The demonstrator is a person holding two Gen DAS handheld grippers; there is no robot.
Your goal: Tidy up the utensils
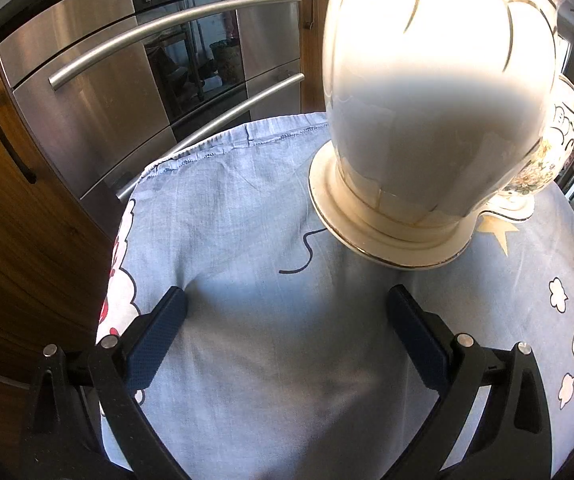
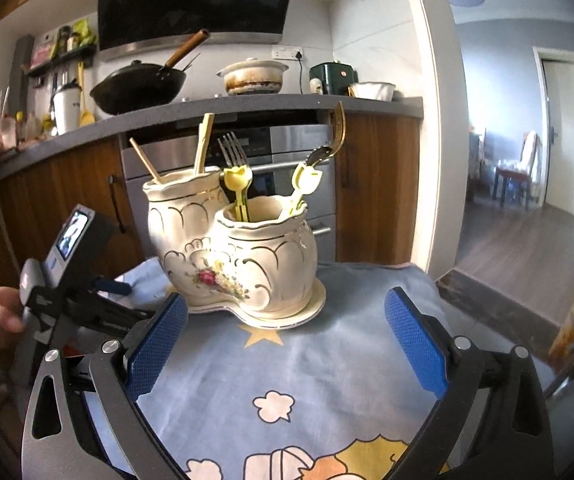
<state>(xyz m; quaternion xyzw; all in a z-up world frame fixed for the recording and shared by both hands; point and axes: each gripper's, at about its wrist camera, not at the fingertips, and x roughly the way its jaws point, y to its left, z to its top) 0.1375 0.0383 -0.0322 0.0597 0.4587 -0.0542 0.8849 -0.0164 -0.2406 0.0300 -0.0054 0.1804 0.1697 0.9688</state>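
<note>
Cream gilt two-pot utensil holder (image 2: 243, 256)

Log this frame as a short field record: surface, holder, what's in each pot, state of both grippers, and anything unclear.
surface: blue cartoon-print cloth over a small table
holder: cream double-pot ceramic holder, upright on the cloth
taller pot: chopsticks
shorter pot: two yellow tulip-shaped utensils and a gold-handled utensil
fork: stands between the pots; which one holds it is unclear
left gripper: open, empty, close to the holder
right gripper: open, empty, short of the holder
loose utensils: none visible on the cloth
</note>
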